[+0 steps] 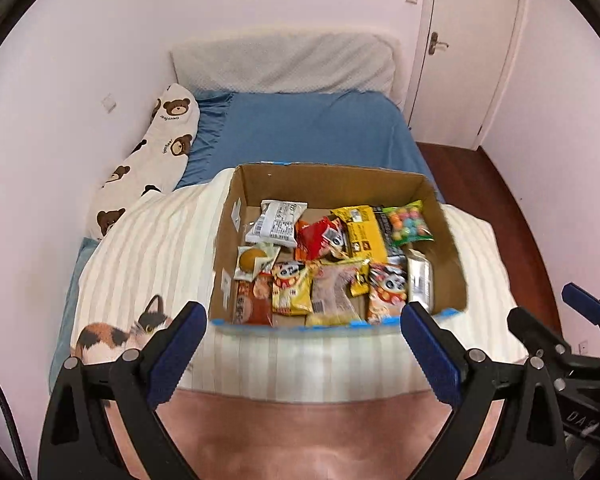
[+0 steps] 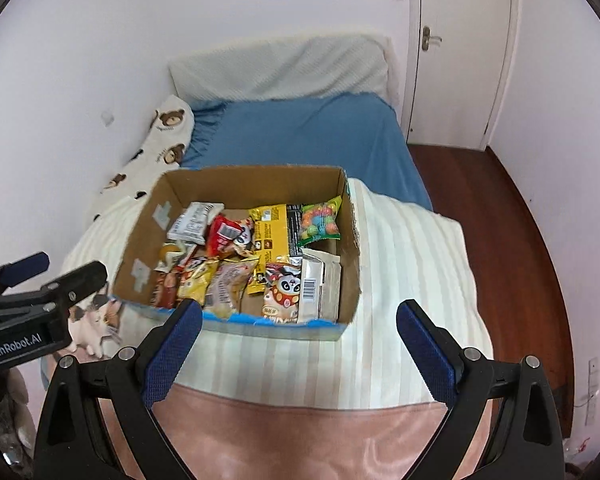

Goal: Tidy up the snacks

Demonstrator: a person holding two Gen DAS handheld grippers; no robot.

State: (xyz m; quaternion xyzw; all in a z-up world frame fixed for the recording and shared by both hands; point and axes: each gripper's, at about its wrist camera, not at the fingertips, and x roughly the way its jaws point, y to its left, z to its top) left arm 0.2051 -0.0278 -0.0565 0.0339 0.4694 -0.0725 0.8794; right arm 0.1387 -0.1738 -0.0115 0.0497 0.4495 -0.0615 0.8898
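Cardboard box (image 1: 444,240) sits on the striped cream pillow (image 1: 148,264) on the bed (image 1: 308,132), holding all the snacks in a loose jumble. Both my grippers hover short of its near blue-taped edge, left gripper (image 1: 302,330) and right gripper (image 2: 298,328), fingers spread wide, grasping nothing. I judge this as the start: nothing picked, nothing sorted.

Count, as far as I can tell: one candy-ball bag (image 1: 408,222), one yellow-black packet (image 1: 364,232), one red packet (image 1: 318,236), one white wrapped snack (image 1: 278,222), one egg pouch (image 1: 254,260), two panda bags (image 1: 386,284), one silver pack (image 1: 420,278). Several more yellow and orange packets overlap at the near edge, count unclear there.

Next move, I'd say, is dropping one gripper into the box onto a top-lying packet, the candy-ball bag or white wrapped snack, pinching the crinkly edge without snagging neighbours.
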